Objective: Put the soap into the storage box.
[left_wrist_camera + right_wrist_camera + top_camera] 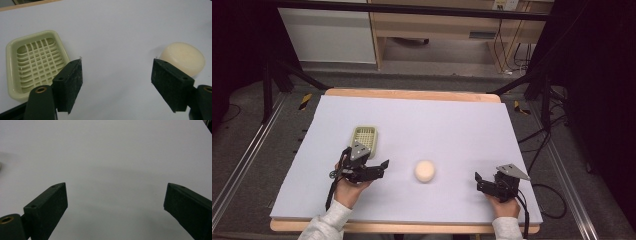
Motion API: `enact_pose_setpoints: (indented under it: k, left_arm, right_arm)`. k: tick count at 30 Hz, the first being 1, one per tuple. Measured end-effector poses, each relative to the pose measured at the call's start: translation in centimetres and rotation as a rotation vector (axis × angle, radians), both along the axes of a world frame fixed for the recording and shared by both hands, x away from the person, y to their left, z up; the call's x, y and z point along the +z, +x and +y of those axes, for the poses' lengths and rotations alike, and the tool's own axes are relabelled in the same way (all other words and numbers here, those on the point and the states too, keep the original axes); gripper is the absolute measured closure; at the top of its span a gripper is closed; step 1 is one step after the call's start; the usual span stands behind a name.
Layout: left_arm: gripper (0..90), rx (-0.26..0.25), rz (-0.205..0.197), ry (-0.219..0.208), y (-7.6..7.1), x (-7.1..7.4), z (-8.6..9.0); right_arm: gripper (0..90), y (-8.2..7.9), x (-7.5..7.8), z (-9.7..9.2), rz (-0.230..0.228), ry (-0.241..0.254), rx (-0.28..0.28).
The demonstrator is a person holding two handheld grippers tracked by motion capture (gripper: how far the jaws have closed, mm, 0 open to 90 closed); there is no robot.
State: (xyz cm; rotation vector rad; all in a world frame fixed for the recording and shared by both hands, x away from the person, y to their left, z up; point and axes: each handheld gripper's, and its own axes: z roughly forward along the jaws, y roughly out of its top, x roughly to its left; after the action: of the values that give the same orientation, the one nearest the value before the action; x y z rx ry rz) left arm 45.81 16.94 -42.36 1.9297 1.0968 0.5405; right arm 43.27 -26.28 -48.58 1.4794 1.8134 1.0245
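Covering the wooden table (412, 94), a pale sheet (452, 130) lies under each spread, empty gripper (116, 85) (116, 207).

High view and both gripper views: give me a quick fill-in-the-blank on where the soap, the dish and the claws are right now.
1. The round cream-coloured bar of soap lies on the white table cover, between the two ____.
2. The pale green slotted plastic soap dish holds ____.
3. The left claw has its jaws ____, with the white cover between them.
4. The dish sits nearer the ____ claw than the right claw.

Missing words: claws; nothing; open; left
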Motion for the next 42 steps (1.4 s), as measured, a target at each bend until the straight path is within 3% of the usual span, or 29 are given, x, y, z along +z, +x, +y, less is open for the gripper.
enact_pose_setpoints:
  k: [24,42]
  left_arm:
    - [24.3,-0.041,-0.013,-0.003,0.5,0.4,-3.3]
    - [22.3,-0.095,0.009,0.019,1.1,0.1,-6.3]
  right_arm:
    - [5.5,0.0,0.0,0.0,0.0,0.0,0.002]
    - [5.5,0.0,0.0,0.0,0.001,0.002,0.002]
